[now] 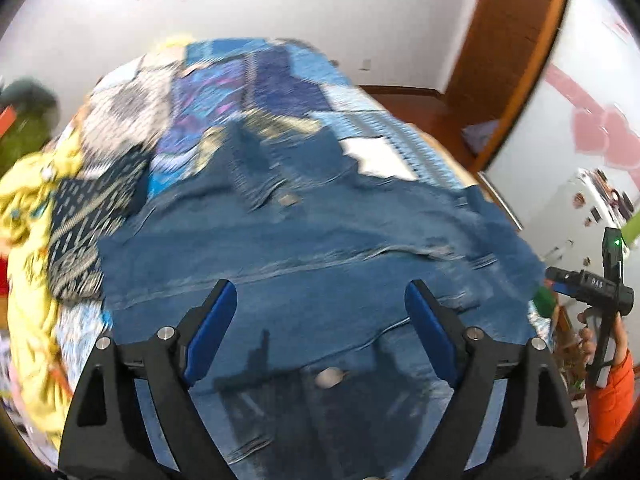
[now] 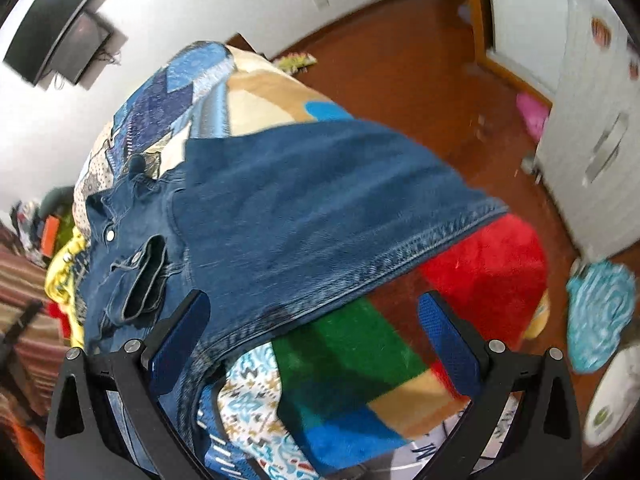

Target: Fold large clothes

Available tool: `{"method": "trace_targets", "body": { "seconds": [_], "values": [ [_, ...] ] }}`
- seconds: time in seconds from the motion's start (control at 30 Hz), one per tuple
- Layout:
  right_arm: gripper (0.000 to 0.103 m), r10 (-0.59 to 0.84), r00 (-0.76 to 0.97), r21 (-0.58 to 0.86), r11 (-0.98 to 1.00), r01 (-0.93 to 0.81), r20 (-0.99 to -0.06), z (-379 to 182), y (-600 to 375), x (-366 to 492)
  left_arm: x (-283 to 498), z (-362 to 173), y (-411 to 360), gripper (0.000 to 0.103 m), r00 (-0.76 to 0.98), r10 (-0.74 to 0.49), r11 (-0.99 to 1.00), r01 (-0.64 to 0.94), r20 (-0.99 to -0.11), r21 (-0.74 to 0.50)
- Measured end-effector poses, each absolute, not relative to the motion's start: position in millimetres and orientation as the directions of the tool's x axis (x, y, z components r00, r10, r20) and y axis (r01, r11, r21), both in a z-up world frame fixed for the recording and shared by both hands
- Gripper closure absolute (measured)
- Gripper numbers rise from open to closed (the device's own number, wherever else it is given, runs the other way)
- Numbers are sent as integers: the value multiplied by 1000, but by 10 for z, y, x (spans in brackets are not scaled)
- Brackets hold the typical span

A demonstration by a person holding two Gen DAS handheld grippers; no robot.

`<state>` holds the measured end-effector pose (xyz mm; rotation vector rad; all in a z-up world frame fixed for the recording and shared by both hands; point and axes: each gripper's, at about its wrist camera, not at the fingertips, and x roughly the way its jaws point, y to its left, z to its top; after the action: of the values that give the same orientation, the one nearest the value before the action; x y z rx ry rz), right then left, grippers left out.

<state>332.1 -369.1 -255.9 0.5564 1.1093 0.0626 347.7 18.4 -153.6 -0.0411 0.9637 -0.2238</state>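
A large blue denim garment (image 1: 304, 240) lies spread across a bed with a patchwork cover (image 1: 256, 84). My left gripper (image 1: 320, 300) hovers over the garment's near part, open and empty. In the right wrist view the same denim (image 2: 304, 216) drapes over the bed edge, its stitched hem (image 2: 400, 256) running diagonally. My right gripper (image 2: 314, 312) is open and empty just above that hem. The right gripper also shows in the left wrist view (image 1: 560, 280) at the garment's right edge.
A yellow cloth (image 1: 28, 216) and a dark patterned cloth (image 1: 84, 236) lie at the bed's left. A multicoloured fleece blanket (image 2: 472, 272) hangs below the denim. Wooden floor (image 2: 420, 80), a white cabinet (image 2: 592, 128) and a teal mat (image 2: 600, 312) lie to the right.
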Motion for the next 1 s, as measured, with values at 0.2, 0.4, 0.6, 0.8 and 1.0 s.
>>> {"method": "trace_targets", "body": {
  "seconds": [0.2,0.4,0.6,0.8,1.0],
  "values": [
    [0,388,480,548,797,253,-787,-2688,-3857,3415,3344,-1795,666,17,532,-195,977,33,-824,-210],
    [36,353,496,546,773,323,-793,-2831,-3994,3578,3204,-1894,834,17,536,-196,966,-39,-821,-256],
    [82,300,531,552,723,415,-792,-2925,-4147,3538,3080,-1969,844,17,530,-195,965,-47,-825,-259],
    [93,249,557,515,763,390,-792,-2668,-4120,3522,3033,-1994,870,17,533,-195,964,-49,-824,-260],
    [95,256,653,539,796,277,-713,-2024,-3953,3566,2978,-1907,908,17,563,-182,969,-37,-806,-244]
  ]
}}
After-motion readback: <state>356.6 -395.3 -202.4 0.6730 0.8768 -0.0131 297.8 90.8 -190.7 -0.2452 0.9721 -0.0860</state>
